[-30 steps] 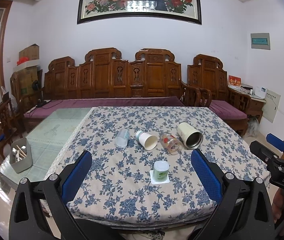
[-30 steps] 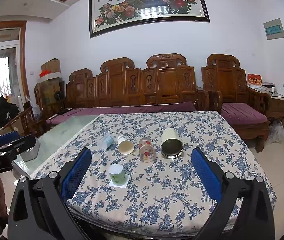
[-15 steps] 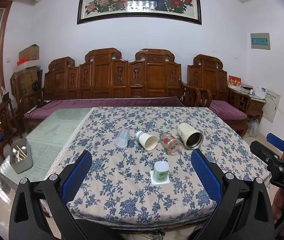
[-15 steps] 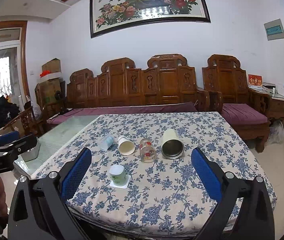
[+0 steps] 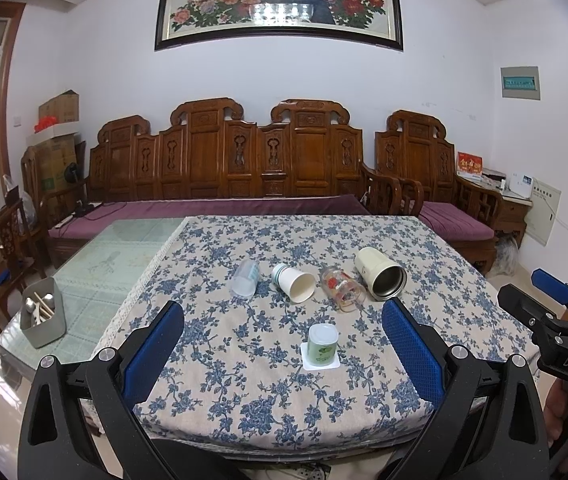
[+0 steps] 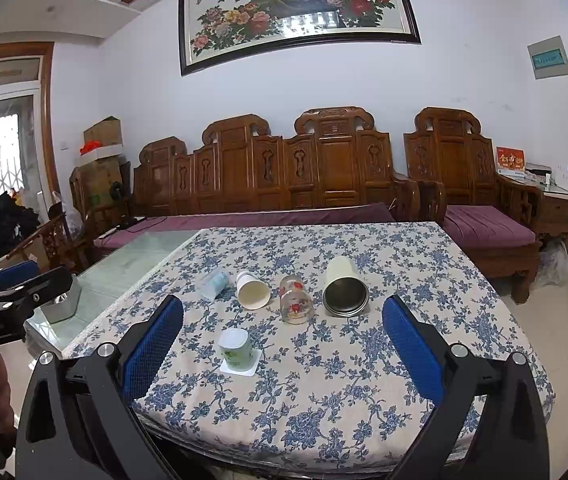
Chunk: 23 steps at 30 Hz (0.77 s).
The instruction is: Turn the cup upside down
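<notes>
A small green cup [image 5: 323, 344] stands bottom-up on a white coaster [image 5: 320, 363] on the flowered tablecloth, near the front; it also shows in the right wrist view [image 6: 236, 347]. Behind it lie a clear plastic cup [image 5: 245, 278], a white paper cup [image 5: 294, 282], a glass with red flowers [image 5: 342, 288] and a cream steel tumbler [image 5: 380, 274], all on their sides. My left gripper [image 5: 282, 340] is open and empty, back from the table's front edge. My right gripper [image 6: 283, 340] is open and empty too, to the right of the left one.
A glass-topped table part [image 5: 116, 252] at the left carries a grey utensil holder [image 5: 42, 318]. A carved wooden sofa [image 5: 224, 168] with purple cushions stands behind the table. A side cabinet [image 5: 512, 208] is at the right wall.
Both grippers have barely moved; the right wrist view has shifted very slightly. All cups lie as before.
</notes>
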### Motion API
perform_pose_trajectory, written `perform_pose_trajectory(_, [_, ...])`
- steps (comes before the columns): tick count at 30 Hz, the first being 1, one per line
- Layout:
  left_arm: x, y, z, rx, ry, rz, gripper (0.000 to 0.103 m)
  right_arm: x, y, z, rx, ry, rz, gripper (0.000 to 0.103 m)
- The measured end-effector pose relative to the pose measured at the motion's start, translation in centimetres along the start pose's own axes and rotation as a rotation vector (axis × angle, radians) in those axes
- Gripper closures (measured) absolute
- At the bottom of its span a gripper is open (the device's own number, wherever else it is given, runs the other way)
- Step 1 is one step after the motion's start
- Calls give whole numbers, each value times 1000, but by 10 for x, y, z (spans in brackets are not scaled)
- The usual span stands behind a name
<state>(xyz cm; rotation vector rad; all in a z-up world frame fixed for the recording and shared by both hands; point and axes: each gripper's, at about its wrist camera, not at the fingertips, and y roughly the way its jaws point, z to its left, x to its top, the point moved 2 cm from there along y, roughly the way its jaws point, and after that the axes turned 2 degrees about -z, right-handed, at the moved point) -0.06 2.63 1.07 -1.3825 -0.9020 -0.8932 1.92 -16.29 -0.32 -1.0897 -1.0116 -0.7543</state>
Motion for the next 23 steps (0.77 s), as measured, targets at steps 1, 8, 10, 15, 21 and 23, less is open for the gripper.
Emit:
perform_pose_trajectory(1, [1,0,1,1,-1,0,8,0,0,0,0,0,0,3])
perform_pose_trajectory(8, [0,0,1,0,0,-1,8,-1,0,0,2,0,2,3])
perform_pose_trajectory(10, [0,0,1,-1,-1,0,8,0,0,0,1,2,1,3])
perform_pose_trajectory(15, [0,-1,1,0,-1,1,8,-2,0,0,2,1,2,3])
perform_pose_trajectory(21, [-2,0,0,1,-3,0,8,-1,0,0,1,3,3,3])
perform_pose_trajectory(23, [-2,-1,0,0,-5,0,8,-1,0,0,2,3,3,3])
